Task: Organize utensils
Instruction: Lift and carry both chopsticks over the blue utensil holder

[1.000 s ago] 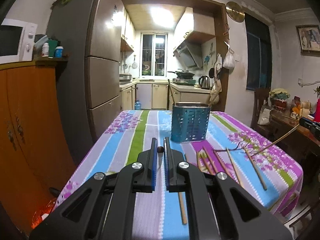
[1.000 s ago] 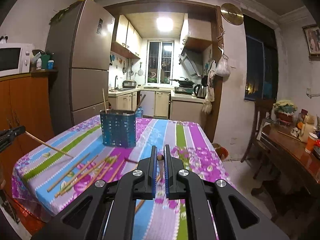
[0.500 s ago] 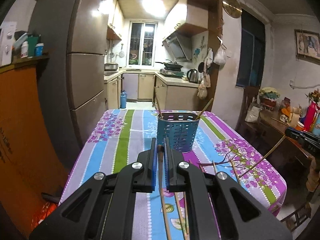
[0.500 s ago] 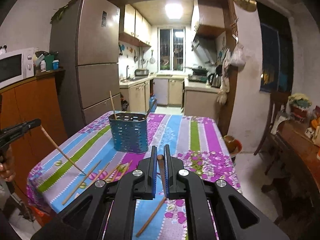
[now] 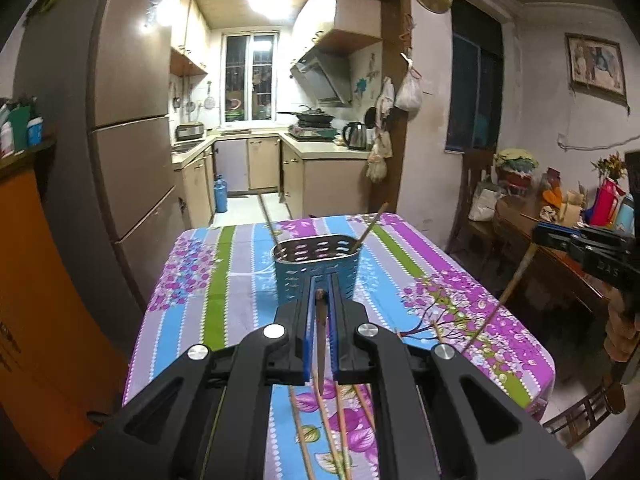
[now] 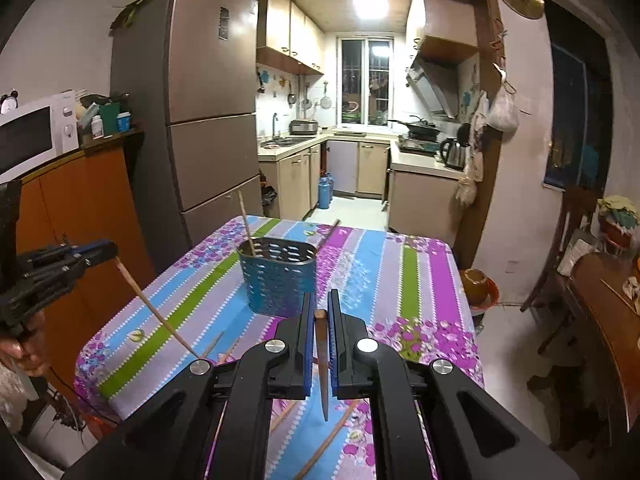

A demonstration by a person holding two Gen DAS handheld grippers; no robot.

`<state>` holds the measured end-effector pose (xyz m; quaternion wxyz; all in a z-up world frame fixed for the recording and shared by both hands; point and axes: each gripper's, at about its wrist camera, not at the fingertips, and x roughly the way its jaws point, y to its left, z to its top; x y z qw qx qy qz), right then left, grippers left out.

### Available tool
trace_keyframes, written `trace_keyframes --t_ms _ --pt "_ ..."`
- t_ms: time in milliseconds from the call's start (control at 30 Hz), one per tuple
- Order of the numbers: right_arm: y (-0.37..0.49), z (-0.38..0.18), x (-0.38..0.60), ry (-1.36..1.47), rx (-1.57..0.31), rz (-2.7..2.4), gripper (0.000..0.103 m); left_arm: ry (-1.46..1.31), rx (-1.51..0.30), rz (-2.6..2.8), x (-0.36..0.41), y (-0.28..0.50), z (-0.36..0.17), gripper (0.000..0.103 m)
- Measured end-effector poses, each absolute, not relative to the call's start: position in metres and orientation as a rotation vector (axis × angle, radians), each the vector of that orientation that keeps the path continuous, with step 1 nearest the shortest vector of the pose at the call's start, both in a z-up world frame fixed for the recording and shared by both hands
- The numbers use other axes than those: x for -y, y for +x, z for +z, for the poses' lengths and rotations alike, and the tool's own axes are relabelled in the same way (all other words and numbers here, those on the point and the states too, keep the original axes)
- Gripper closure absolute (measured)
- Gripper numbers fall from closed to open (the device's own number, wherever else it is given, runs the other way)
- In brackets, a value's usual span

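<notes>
1. I am pinching one chopstick (image 5: 320, 344) in my left gripper (image 5: 321, 296), jaws pressed tight on it, its thick end showing between the blue pads and its thin end hanging down toward the table (image 5: 192, 280).
2. I am doing the same with my right gripper (image 6: 321, 316): it is clamping a second chopstick (image 6: 322, 364) that is dangling point-down above the striped floral cloth.
3. From the right wrist view, my left gripper is showing at the left edge with its stick slanting down toward the cloth; from the left wrist view, the right gripper is showing at the right edge the same way.
4. The blue perforated utensil holder (image 5: 316, 268) is standing upright near the middle of the table, just ahead of both grippers, and two chopsticks are already leaning out of it, one to each side.
5. More loose chopsticks (image 5: 340, 428) are lying on the cloth below my grippers, near the table's close edge.
</notes>
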<state>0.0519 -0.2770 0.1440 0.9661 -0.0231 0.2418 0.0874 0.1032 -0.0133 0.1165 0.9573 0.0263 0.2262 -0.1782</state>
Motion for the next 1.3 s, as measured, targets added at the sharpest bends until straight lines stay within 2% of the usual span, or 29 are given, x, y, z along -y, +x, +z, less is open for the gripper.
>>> trace_keyframes --t_ms 433,833,1067,1300 --pt "0.118 0.189 0.240 -0.049 -0.489 0.213 0.095 0.086 -0.485 -0.378 0.053 0.160 0.142 0.098" --pt "0.184 0.230 0.227 -0.023 -0.451 0.206 0.095 0.055 -0.428 -0.324 0.062 0.211 0.190 0.098" --pt "0.221 0.240 0.218 -0.030 -0.425 0.201 0.096 0.023 -0.368 -0.292 0.064 0.241 0.218 0.098" --pt "0.263 0.236 0.221 0.012 -0.400 0.195 0.096 0.033 -0.362 -0.260 0.070 0.273 0.210 0.098"
